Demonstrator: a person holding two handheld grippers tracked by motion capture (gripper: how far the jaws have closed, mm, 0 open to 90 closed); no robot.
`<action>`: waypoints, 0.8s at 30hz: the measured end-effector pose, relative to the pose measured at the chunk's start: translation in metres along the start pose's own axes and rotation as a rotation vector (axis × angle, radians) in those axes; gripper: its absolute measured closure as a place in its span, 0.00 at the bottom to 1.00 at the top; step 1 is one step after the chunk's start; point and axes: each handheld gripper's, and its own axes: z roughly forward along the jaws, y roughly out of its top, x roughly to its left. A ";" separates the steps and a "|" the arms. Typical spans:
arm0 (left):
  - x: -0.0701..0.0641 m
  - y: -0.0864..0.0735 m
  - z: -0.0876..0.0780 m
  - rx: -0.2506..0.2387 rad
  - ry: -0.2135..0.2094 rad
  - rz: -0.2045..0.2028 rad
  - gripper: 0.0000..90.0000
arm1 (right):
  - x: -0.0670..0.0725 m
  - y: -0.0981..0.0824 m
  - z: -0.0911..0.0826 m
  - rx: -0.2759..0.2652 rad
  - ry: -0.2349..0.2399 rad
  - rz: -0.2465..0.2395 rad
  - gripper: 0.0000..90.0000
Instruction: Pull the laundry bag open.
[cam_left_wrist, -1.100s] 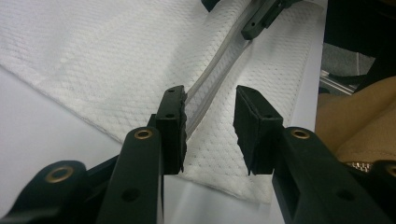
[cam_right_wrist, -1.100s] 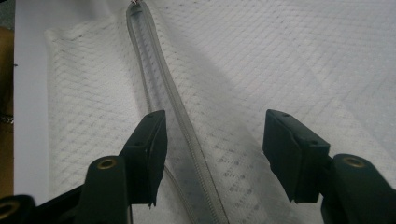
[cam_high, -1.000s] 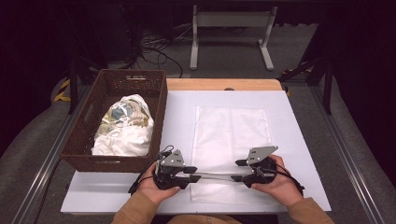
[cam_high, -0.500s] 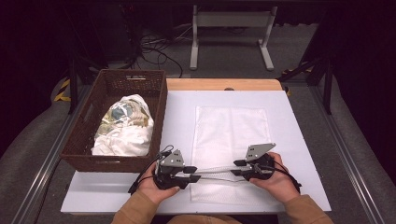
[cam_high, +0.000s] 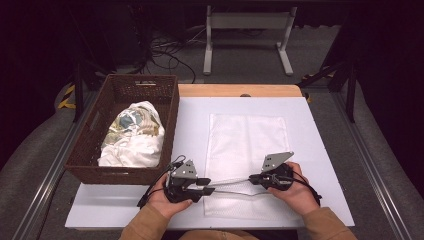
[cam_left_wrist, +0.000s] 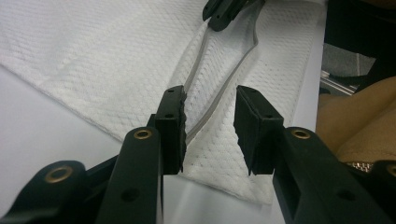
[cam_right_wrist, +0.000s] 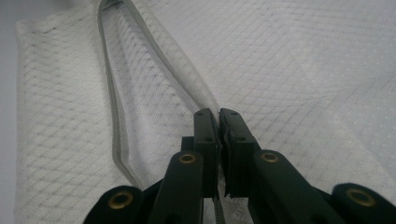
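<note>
Since a second ago my right gripper (cam_high: 256, 178) has been closing its jaws, and they now pinch the grey zipper edge (cam_right_wrist: 140, 39) of the white mesh bag (cam_high: 248, 145); my hands have kept their places. My left gripper (cam_high: 209, 185) has its jaws spread, with the near end of the same zipper edge lying against the inner face of one pad, not pressed between the two. The zipper mouth gapes a little between the two grippers.

The bag lies flat on a white board (cam_high: 320, 150) that covers a wooden table (cam_high: 235, 90), its near end just in front of me. Around the table the floor is grey carpet, with cables and the white legs of a stand (cam_high: 248, 37) behind in a dark room.

On the left of the board, touching its edge, stands a brown wicker basket (cam_high: 95, 135). In it lies a heap of crumpled cloth (cam_high: 132, 135), mostly white with a patterned patch on top.
</note>
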 end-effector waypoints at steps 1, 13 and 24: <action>0.000 0.000 0.000 0.000 0.001 0.000 0.72 | 0.000 0.000 0.000 -0.001 -0.001 0.002 0.97; 0.001 0.001 -0.002 -0.013 0.010 -0.006 0.70 | -0.009 0.010 -0.009 -0.024 -0.018 0.003 0.99; 0.001 0.000 -0.003 -0.020 0.019 -0.010 0.68 | -0.027 0.028 -0.020 -0.070 -0.048 0.015 0.99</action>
